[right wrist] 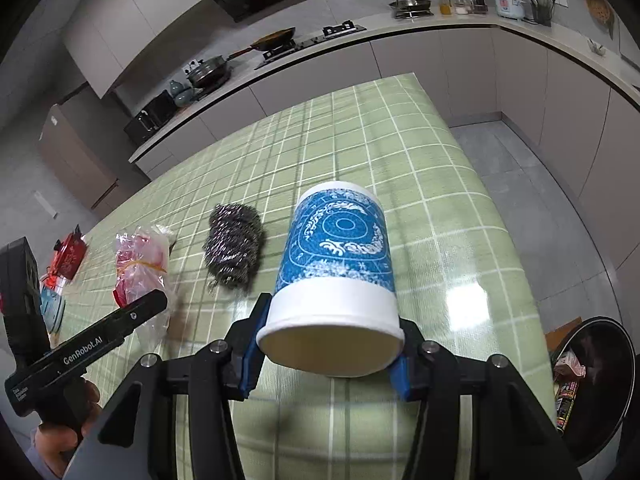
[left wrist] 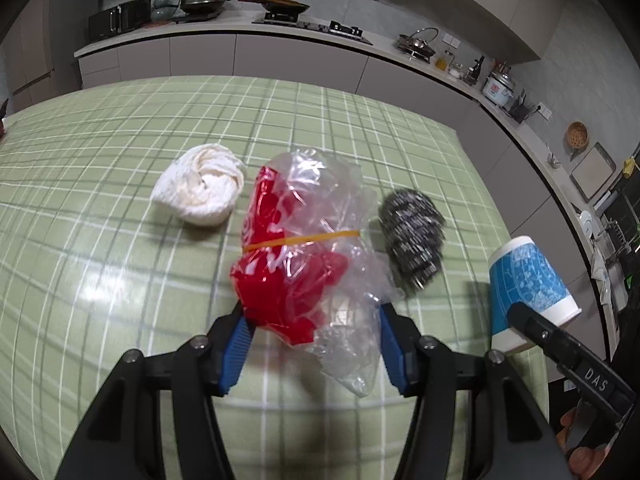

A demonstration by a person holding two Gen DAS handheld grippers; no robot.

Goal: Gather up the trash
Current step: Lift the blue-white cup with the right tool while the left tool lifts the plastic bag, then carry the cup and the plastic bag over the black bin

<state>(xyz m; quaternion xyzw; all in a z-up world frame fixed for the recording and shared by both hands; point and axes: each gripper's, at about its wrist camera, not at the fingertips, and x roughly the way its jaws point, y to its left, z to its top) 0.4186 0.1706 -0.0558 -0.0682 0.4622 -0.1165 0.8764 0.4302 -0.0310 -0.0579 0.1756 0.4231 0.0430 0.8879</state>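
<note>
A clear plastic bag with red contents and an orange rubber band (left wrist: pixel 304 256) lies between the blue pads of my left gripper (left wrist: pixel 314 330); the jaws stand wide at its sides, and whether they press it I cannot tell. The bag also shows in the right wrist view (right wrist: pixel 140 272). My right gripper (right wrist: pixel 328 354) is shut on a blue and white paper cup (right wrist: pixel 336 272), held on its side above the table with its open mouth toward the camera. The cup also shows in the left wrist view (left wrist: pixel 528 280).
A crumpled white tissue ball (left wrist: pixel 200 190) and a steel wool scrubber (left wrist: pixel 414 236) lie on the green checked tablecloth (left wrist: pixel 120 280). A dark trash bin (right wrist: pixel 592 384) with wrappers stands by the table's right edge. Red packets (right wrist: pixel 68 256) lie far left. Kitchen counters run behind.
</note>
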